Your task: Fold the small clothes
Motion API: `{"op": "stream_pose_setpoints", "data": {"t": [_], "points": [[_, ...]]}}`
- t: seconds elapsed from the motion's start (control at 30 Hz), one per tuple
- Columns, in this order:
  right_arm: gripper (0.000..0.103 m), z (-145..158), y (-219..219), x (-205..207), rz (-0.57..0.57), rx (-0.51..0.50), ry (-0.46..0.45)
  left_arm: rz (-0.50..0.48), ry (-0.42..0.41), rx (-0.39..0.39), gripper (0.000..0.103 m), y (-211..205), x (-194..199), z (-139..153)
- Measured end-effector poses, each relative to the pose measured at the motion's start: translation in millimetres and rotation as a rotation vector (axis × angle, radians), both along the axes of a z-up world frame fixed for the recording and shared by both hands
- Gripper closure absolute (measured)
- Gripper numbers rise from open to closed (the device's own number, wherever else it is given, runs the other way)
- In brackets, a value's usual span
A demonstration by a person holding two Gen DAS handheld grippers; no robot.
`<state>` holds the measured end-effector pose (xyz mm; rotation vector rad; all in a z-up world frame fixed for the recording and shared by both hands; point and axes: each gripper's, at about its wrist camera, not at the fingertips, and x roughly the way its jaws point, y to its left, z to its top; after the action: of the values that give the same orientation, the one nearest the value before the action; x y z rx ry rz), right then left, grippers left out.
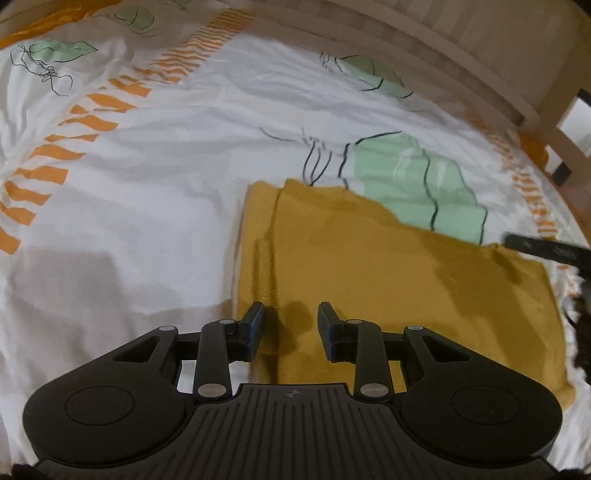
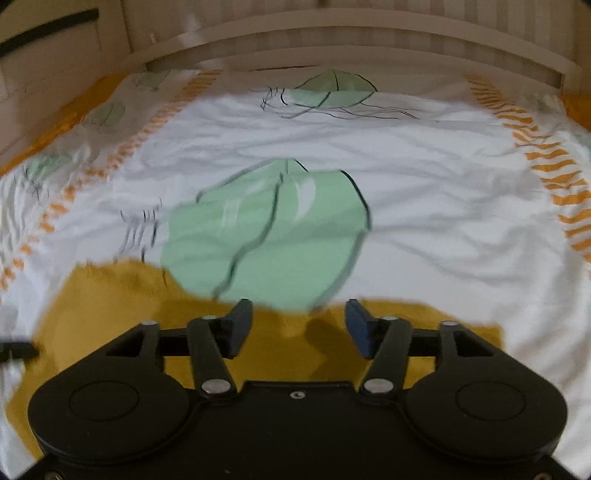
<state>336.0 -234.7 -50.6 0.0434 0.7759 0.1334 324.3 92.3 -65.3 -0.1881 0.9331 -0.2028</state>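
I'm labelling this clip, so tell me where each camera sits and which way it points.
Left wrist: sits on the left tool, looking forward and down at the mustard cloth on the bedsheet; its own two fingers show open, the other tool at the right edge.
Right wrist: sits on the right tool, facing the wooden bed frame; fingers open.
Shared: cloth, sheet, green print.

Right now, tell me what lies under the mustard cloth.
The mustard cloth lies on the white printed bedsheet, covering part of its green leaf print. Anything else beneath is hidden.
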Motion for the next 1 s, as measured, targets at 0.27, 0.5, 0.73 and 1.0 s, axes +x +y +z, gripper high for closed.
{"op": "stream_pose_setpoints", "data": {"t": [0.27, 0.5, 0.73, 1.0], "points": [[0.039, -32, -48, -63, -0.1, -0.022, 0.048, 0.006, 0.009, 0.011, 0.066, 11, -5, -16], [0.037, -24, -73, -86, -0.188, 0.054, 0.044, 0.006, -0.007, 0.047, 0.065, 8, -10, -10], [0.019, -24, -94, -98, -0.233, 0.233, 0.025, 0.041, -0.06, 0.015, 0.064, -11, -23, 33], [0.002, -21, -125, -95, -0.301, 0.363, 0.039, -0.089, -0.127, 0.082, 0.064, -90, -10, 56]]}}
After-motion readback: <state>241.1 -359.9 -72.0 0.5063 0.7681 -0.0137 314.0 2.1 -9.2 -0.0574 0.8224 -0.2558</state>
